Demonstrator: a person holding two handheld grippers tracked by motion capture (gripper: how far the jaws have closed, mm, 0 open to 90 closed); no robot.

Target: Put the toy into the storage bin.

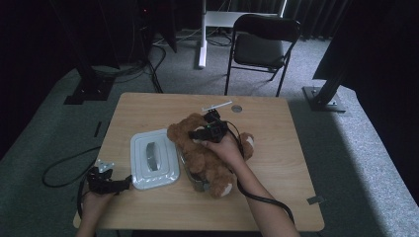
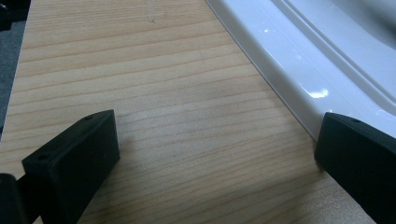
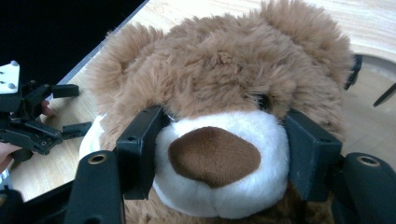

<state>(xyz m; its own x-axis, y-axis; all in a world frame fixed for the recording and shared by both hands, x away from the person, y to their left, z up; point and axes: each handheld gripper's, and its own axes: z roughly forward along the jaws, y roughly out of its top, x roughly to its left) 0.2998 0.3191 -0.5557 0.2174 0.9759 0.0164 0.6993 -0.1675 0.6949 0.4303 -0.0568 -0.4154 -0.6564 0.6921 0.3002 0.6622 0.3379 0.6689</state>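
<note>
The right gripper [image 3: 219, 154] has its jaws pressed against both sides of the bear's [image 3: 219, 79] white muzzle, gripping it. The bear lies mid-table [image 1: 276, 123], over a clear container, just right of the white lid [image 1: 154, 159]. The left gripper [image 2: 215, 154] rests open at the lid's [image 2: 308, 60] near corner, with bare wood between its jaws.

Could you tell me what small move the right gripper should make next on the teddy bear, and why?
Probably close the right gripper a little more: its jaws already flank the teddy bear's white muzzle, pads at its sides, so a firmer squeeze should secure it.
</note>
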